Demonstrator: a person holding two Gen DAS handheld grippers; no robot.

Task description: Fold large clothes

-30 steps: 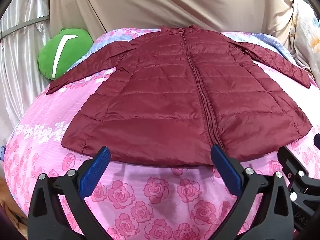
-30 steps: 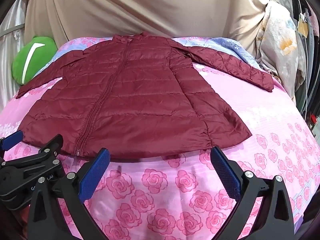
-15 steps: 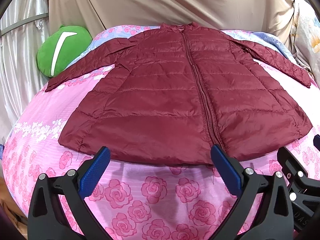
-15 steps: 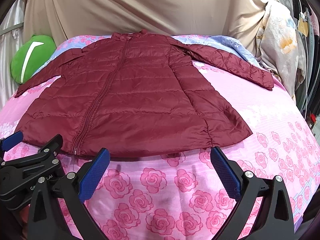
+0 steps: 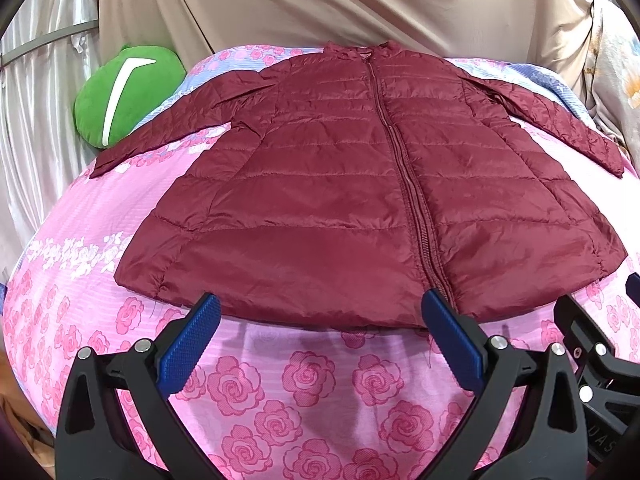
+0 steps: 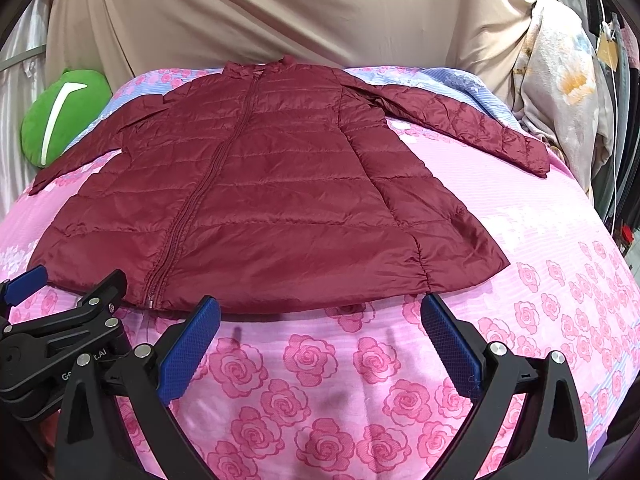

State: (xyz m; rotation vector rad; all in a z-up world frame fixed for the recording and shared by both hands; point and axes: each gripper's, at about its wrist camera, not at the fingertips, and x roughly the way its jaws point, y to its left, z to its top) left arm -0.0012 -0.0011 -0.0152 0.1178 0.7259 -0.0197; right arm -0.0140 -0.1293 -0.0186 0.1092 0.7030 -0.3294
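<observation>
A maroon quilted jacket [image 5: 360, 200] [image 6: 256, 200] lies flat and zipped on a pink rose-print bedsheet [image 5: 304, 380] [image 6: 328, 368], both sleeves spread out to the sides. My left gripper [image 5: 320, 304] stands open just short of the hem, left of the zip's lower end. My right gripper [image 6: 320, 304] is open too, close to the hem on the jacket's right half, with nothing between its blue pads. Each gripper shows at the edge of the other's view.
A green plush cushion [image 5: 124, 96] [image 6: 60, 116] sits at the bed's far left. A beige curtain [image 5: 340, 0] hangs behind the bed. Pale floral fabric [image 6: 560, 92] and hanging items crowd the right side.
Both grippers have eased slightly closer to the jacket's hem; the jacket itself has not moved and both grippers stay open.
</observation>
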